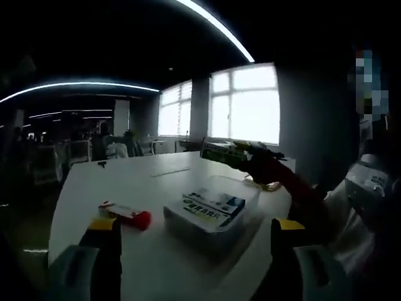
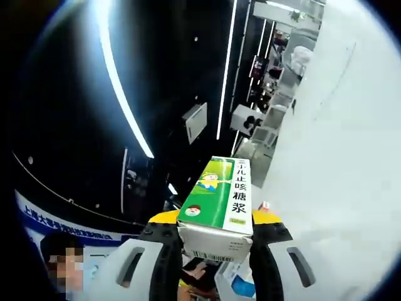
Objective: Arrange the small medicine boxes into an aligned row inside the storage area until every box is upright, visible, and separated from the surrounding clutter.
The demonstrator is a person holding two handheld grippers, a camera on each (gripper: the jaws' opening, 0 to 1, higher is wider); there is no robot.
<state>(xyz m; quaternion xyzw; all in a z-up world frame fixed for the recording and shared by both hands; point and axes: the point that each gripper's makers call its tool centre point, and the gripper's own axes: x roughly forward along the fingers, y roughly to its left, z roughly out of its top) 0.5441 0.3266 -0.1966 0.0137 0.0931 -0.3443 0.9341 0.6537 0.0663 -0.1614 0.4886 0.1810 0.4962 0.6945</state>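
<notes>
right fingers (image 2: 164, 233) clamping green medicine box (image 2: 219, 194)

A white table (image 1: 156, 188) held a clear storage tray (image 1: 216, 216) near its right edge, containing a blue-and-white medicine box (image 1: 213, 208). A red-and-white box (image 1: 125, 214) lay flat left of the tray.

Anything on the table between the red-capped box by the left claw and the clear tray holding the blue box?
In the left gripper view, nothing: bare white table separates the red-capped box from the clear tray.
</notes>
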